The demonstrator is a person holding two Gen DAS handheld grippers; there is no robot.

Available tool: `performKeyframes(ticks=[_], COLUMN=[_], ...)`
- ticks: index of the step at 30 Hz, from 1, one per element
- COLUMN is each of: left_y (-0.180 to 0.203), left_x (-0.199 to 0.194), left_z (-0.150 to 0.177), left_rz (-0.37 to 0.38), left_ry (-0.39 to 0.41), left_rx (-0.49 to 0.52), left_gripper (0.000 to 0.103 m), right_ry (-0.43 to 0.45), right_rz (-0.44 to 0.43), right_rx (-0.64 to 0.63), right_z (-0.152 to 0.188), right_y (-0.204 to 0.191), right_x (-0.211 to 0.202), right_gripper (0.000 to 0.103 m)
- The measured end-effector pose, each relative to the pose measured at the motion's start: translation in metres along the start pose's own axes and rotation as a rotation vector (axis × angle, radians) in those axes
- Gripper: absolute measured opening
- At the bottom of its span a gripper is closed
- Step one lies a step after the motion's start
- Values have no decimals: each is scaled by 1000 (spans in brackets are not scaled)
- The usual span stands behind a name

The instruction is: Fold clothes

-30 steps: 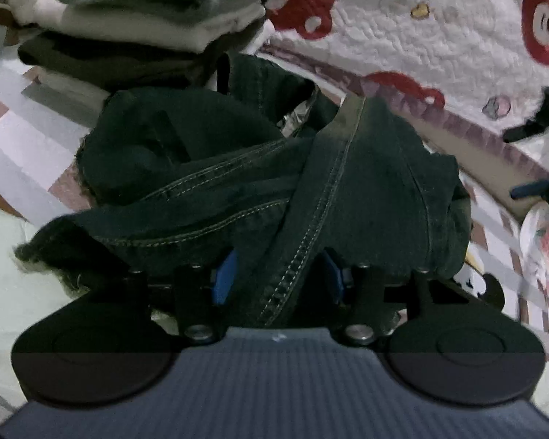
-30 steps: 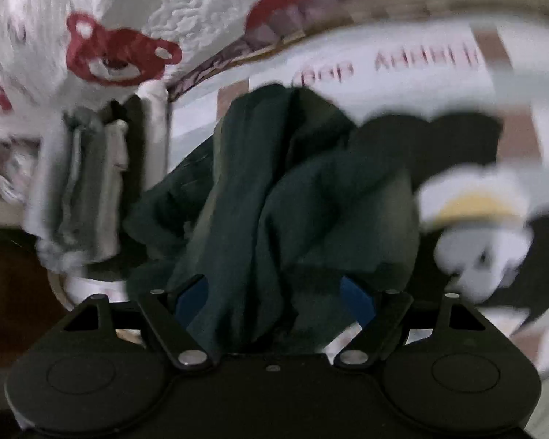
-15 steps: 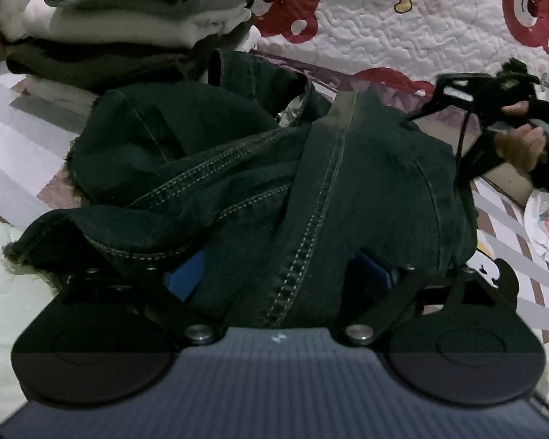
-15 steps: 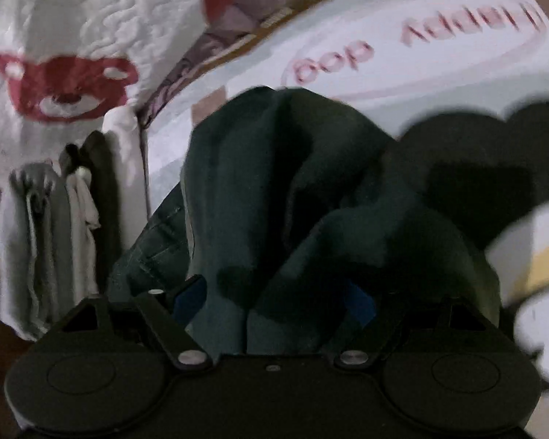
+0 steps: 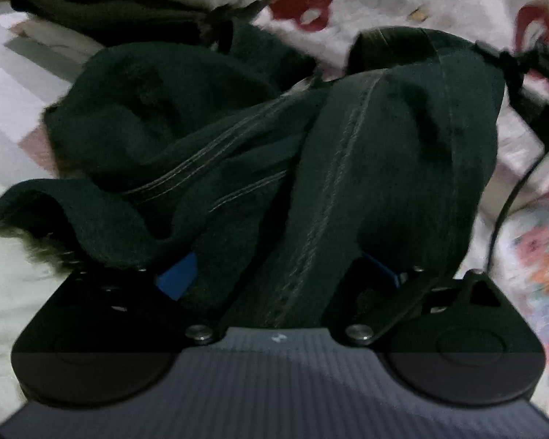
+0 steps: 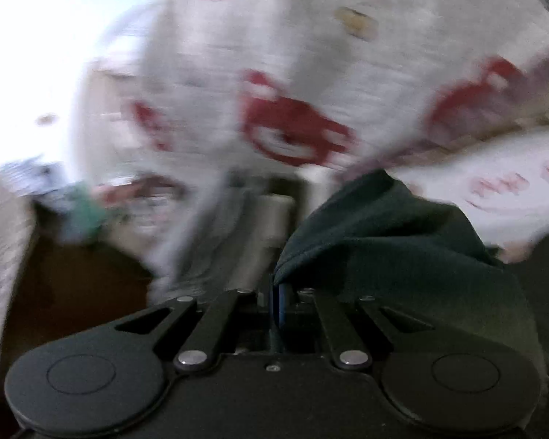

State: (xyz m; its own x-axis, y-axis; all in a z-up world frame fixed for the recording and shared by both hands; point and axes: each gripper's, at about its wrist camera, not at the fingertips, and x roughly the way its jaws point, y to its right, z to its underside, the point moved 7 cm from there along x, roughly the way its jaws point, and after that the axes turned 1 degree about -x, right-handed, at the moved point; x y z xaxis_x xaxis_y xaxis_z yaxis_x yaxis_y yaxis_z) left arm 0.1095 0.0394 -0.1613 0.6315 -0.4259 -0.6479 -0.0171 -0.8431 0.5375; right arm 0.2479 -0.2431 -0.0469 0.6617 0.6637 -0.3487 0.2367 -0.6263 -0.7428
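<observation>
Two grippers on our dark jeans (image 5: 347,153), crumpled on the bed beside the folded stack (image 5: 128,3), left gripper (image 5: 278,274) just spread wide around a seam, right gripper (image 6: 280,292) pinched onto the denim edge.

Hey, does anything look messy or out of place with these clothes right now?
Yes. The dark jeans lie bunched and twisted on the bedsheet, seams crossing and one frayed hem sticking out at the left, while the pile of clothes behind them is folded and stacked.

White quilt (image 6: 311,36) with red bear prints, floral fabric (image 5: 541,252), black cable (image 5: 508,197).
</observation>
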Motion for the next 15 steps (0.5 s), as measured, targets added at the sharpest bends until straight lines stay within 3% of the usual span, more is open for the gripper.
performKeyframes(ticks=[1,3,4,6,7,8,11,15], left_y=[0,3,7,15,19,23,35,52], left_x=[-2,-4,-5,-8,-10,-13,-21,-38], left_z=[-1,-1,-1,0,0,0,-7,-10], left_rz=[25,63,74,100,129,158,243,284], left_ry=[2,3,-2,-6,-14,-22,-12,19], left_rx=[-18,-13,10,35,24,13,-18,28], left_gripper=[88,65,48,40,22,11,12,12], right_ry=[22,65,84,123,142,169,222,244], right_rz=[-21,-34,-33,-38,-44,-52,-107,-195], right_rx=[-6,29,44,65,68,65,51,-20], right_z=[4,10,12,13,11,9,-5,-17], right_y=[-2,5,9,12,11,7,-15,-56], right_x=[-5,-12,-17,-28,-35,-41,-61,-85], right_gripper=[5,6,6,5,5,5,5,5])
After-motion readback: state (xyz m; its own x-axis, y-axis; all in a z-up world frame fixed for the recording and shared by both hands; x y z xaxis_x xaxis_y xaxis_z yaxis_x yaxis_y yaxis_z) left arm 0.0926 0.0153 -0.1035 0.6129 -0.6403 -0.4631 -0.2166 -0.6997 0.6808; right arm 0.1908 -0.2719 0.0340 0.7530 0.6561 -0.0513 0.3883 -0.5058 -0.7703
